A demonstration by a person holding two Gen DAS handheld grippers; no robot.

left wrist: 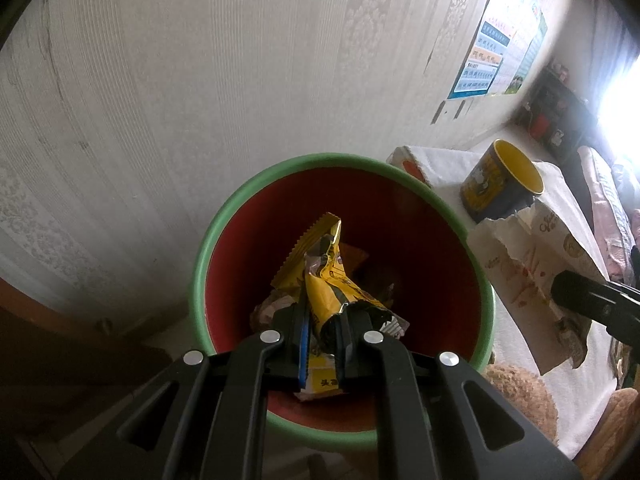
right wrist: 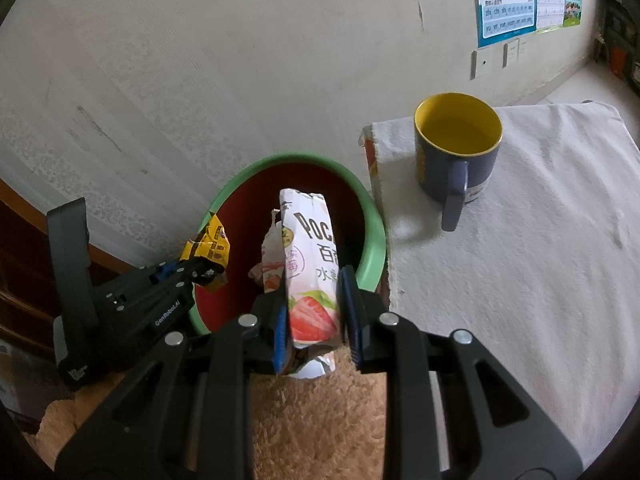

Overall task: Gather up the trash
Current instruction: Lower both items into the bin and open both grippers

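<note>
A pale patterned wallpaper wall (left wrist: pixel 168 92) carries a colourful poster (right wrist: pixel 506 0) (printed rows of letters) with pale wall plates (right wrist: pixel 494 58) just below it. A white cloth (right wrist: pixel 540 216) covers a low surface beside tan shaggy fabric (right wrist: pixel 320 420); strong daylight (left wrist: pixel 622 120) glares at far right.

The right gripper (right wrist: pixel 312 316) pinches a strawberry snack bag (right wrist: pixel 310 264) — over the green bin (right wrist: pixel 374 240) ahead. The left gripper (right wrist: pixel 200 270) holds a yellow wrapper (right wrist: pixel 210 240) at its left.

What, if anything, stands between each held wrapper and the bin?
Nothing visible. The left gripper holds the yellow wrapper over the open bin. The right gripper holds the strawberry packet at the bin's near rim, with no lid or object between.
</note>
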